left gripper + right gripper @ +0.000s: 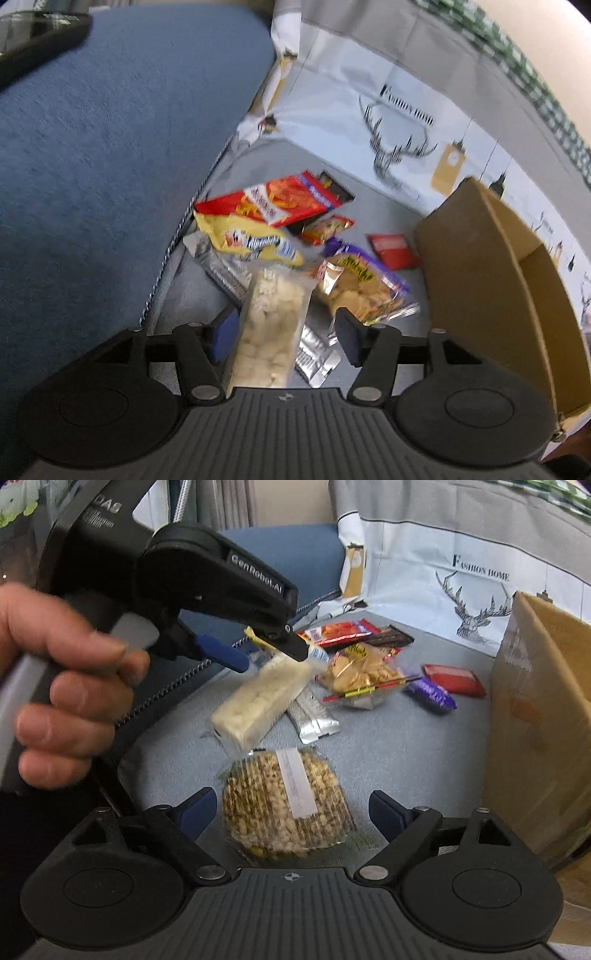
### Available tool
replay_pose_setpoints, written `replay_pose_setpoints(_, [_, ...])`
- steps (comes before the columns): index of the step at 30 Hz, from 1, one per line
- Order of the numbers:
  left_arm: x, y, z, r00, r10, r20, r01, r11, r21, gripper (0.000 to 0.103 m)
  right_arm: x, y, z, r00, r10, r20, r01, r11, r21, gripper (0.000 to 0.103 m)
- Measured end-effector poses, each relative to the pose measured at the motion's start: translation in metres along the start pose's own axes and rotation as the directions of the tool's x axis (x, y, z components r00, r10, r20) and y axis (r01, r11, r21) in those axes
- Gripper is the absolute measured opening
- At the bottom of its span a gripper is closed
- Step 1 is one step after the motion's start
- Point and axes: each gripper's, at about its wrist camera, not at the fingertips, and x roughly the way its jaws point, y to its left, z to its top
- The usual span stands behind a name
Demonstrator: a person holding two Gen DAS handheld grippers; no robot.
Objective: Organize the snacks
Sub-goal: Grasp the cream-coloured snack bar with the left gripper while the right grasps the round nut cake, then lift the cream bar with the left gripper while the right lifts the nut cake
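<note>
Several snack packs lie on the grey cloth (pixel 399 746). My left gripper (pixel 286 328) is open, its fingers on either side of a long clear pack of white puffs (pixel 269 325); in the right wrist view (pixel 271 653) it hangs over that pack's (pixel 258 701) far end. My right gripper (pixel 291 812) is open around a round clear pack of seeded rice cake (pixel 286 805). Behind lie a red-orange bag (pixel 280 203), a yellow bag (pixel 247 240), a purple-edged cracker bag (pixel 365 284), silver bars (pixel 314 716) and a red packet (pixel 454 679).
A brown cardboard box (pixel 491 280) stands open at the right, also in the right wrist view (pixel 543 716). A blue cushion (pixel 110 166) rises at the left. A white printed cloth with a deer drawing (pixel 472 613) hangs behind the snacks.
</note>
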Motion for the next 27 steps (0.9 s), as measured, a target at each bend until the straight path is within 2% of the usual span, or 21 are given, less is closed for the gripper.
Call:
replay_pose_setpoints(2, [0.005, -0.004, -0.001, 0.999, 0.026, -0.036, -0.026, 0.999, 0.022, 0.075, 0.004, -0.004, -0.003, 1.0, -0.002, -0.019, 0.002, 1.0, 0.009, 0.091])
replay_pose_setpoints(5, [0.012, -0.009, -0.002, 0.995, 0.056, -0.085, -0.052, 0.997, 0.048, 0.075, 0.009, -0.005, -0.006, 0.999, 0.022, -0.034, -0.021, 0.999, 0.032, 0.09])
replay_pose_setpoints(6, [0.014, -0.009, -0.003, 0.993, 0.061, -0.097, -0.057, 0.997, 0.046, 0.075, 0.008, -0.003, -0.006, 0.999, 0.023, -0.029, -0.023, 0.999, 0.024, 0.088])
replay_pose_setpoints(8, [0.018, -0.007, -0.003, 0.99, 0.066, -0.123, -0.062, 0.997, 0.036, 0.075, 0.008, -0.001, -0.008, 1.0, 0.022, -0.014, -0.023, 1.0, -0.006, 0.077])
replay_pose_setpoints(9, [0.02, -0.006, -0.004, 0.988, 0.069, -0.137, -0.065, 0.997, 0.031, 0.074, 0.007, 0.0, -0.008, 1.0, 0.02, -0.006, -0.02, 1.0, -0.018, 0.076])
replay_pose_setpoints(10, [0.021, -0.005, -0.004, 0.986, 0.073, -0.148, -0.07, 0.997, 0.024, 0.071, 0.003, 0.002, -0.009, 1.0, 0.009, 0.005, -0.009, 1.0, -0.027, 0.074])
replay_pose_setpoints(11, [0.022, -0.003, -0.004, 0.984, 0.077, -0.16, -0.076, 0.997, 0.017, 0.06, 0.002, 0.001, -0.009, 1.0, -0.001, 0.012, 0.001, 1.0, -0.027, 0.074])
replay_pose_setpoints(13, [0.025, -0.003, -0.004, 0.978, 0.09, -0.186, -0.089, 0.996, 0.011, 0.045, -0.003, -0.004, -0.009, 0.999, -0.02, 0.026, 0.021, 1.0, -0.009, 0.073])
replay_pose_setpoints(14, [0.024, -0.004, -0.004, 0.978, 0.088, -0.188, -0.087, 0.996, 0.013, 0.044, -0.006, -0.007, -0.01, 0.999, -0.034, 0.035, 0.034, 0.999, 0.002, 0.073])
replay_pose_setpoints(18, [0.018, -0.011, -0.005, 0.982, 0.052, -0.182, -0.046, 0.998, 0.039, 0.041, -0.016, -0.018, -0.01, 0.996, -0.073, 0.055, 0.071, 0.996, 0.046, 0.073])
replay_pose_setpoints(20, [0.014, -0.013, -0.008, 0.98, 0.006, -0.2, 0.002, 0.999, 0.04, 0.04, -0.017, -0.022, -0.009, 0.994, -0.089, 0.056, 0.086, 0.994, 0.061, 0.074])
replay_pose_setpoints(23, [0.008, -0.013, -0.014, 0.965, -0.073, -0.25, 0.081, 0.996, 0.021, 0.04, -0.018, -0.026, -0.012, 0.994, -0.098, 0.047, 0.094, 0.993, 0.077, 0.074])
replay_pose_setpoints(27, [0.006, -0.008, -0.022, 0.939, -0.137, -0.315, 0.139, 0.99, -0.016, 0.04, -0.018, -0.027, -0.016, 0.995, -0.096, 0.027, 0.094, 0.994, 0.056, 0.074])
